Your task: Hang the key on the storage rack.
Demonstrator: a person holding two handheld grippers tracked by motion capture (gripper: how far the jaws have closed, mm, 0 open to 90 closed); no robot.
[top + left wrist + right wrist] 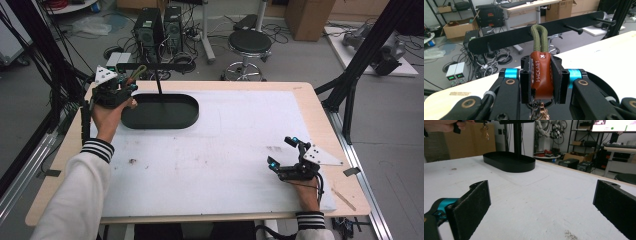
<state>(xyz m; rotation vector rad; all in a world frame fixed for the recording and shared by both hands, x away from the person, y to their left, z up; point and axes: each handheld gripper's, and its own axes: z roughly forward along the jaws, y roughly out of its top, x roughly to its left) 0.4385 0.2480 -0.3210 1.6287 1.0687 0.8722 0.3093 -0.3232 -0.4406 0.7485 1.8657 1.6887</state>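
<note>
My left gripper [120,88] is shut on a key fob [541,75], a brown leather tab with a green rope loop [539,37] at its top and metal rings hanging below. The loop points at the black crossbar [524,35] of a rack, whose short pegs [574,28] stick out toward me. The loop [139,71] is close to the bar [155,65], short of touching it. The rack's post rises from an oval black tray [160,111]. My right gripper [281,151] is low over the white mat at the right, open, nothing between its pads [471,207].
A white mat [225,150] covers most of the wooden table. The oval tray [509,161] lies far ahead in the right gripper view. Beyond the table's far edge stand a stool [248,45], computer towers [150,27] and cables on the floor.
</note>
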